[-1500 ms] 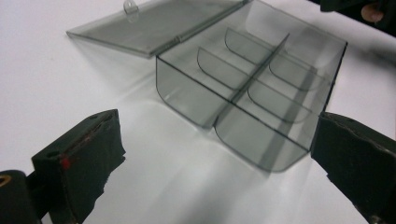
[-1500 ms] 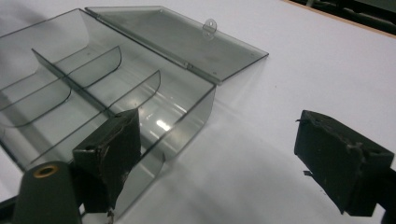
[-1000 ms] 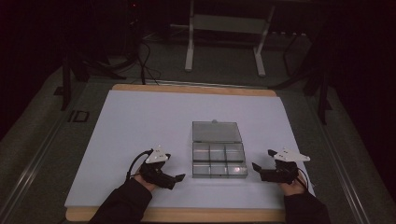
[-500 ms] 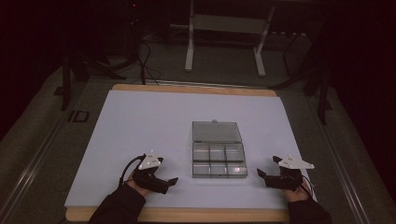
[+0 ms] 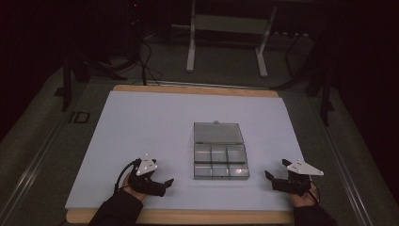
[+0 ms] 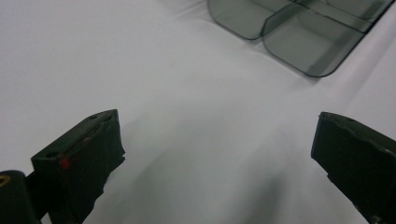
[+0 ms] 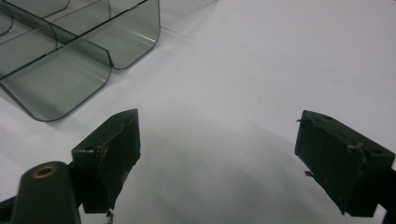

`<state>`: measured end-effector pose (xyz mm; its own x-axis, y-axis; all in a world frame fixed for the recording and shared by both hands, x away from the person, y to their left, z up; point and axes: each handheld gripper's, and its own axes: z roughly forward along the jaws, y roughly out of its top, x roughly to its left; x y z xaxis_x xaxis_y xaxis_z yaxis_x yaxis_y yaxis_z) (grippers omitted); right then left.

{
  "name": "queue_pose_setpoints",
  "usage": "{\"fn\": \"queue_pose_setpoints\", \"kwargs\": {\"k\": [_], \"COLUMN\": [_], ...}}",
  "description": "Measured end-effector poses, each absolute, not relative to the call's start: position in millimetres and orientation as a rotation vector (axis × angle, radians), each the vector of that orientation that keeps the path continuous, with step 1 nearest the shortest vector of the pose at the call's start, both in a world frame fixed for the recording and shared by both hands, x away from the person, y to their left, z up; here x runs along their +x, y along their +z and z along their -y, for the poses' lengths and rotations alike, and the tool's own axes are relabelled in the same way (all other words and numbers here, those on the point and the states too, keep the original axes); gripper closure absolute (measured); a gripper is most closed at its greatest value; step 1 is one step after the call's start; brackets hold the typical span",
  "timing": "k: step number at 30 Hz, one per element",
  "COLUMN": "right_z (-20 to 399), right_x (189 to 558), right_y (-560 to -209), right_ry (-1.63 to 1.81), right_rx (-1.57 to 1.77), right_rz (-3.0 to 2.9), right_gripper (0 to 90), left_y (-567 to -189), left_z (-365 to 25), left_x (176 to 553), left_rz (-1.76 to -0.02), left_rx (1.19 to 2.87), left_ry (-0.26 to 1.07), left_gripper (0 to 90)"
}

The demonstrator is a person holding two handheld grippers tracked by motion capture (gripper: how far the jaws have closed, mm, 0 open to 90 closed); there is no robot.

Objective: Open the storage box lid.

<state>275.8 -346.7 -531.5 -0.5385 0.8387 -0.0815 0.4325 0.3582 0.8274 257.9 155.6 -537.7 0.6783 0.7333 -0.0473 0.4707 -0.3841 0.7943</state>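
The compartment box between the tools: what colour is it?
Clear, smoke-grey plastic box, seen best in the right gripper view.

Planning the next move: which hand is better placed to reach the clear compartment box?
Probably right. The right tongs lie slightly nearer the clear compartment box than the left tongs; both are open, apart from it.

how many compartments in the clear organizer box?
6, in the clear box at mid-table: three across the far row, three across the near row, by the high view. The flat panel behind them looks like the opened lid. All appear empty.
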Motion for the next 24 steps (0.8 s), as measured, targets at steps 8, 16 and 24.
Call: {"fn": "queue_pose_setpoints", "kwargs": {"k": [8, 16, 24], "right_z": [352.2, 351.4, 351.5], "right_x": [275.0, 274.3, 273.2], "right_y": [-531.8, -532.9, -533.4], "right_ry": [1.072, 1.054, 1.045], "right_rx": [1.150, 1.160, 1.175], "right_rz": [-2.057, -2.032, -2.000], "right_gripper": [13.8, 13.9, 14.2], "left_y": [-538.4, -538.7, -539.1], "left_z": [-164.2, -162.1, -163.3], "left_x": [255.9, 251.3, 252.9], "left_rz": [-0.981, -0.970, -0.991], "left_rx": [1.988, 1.979, 1.975], "left_ry": [0.429, 0.492, 0.479], "left_gripper": [3.4, 3.4, 3.4]}}
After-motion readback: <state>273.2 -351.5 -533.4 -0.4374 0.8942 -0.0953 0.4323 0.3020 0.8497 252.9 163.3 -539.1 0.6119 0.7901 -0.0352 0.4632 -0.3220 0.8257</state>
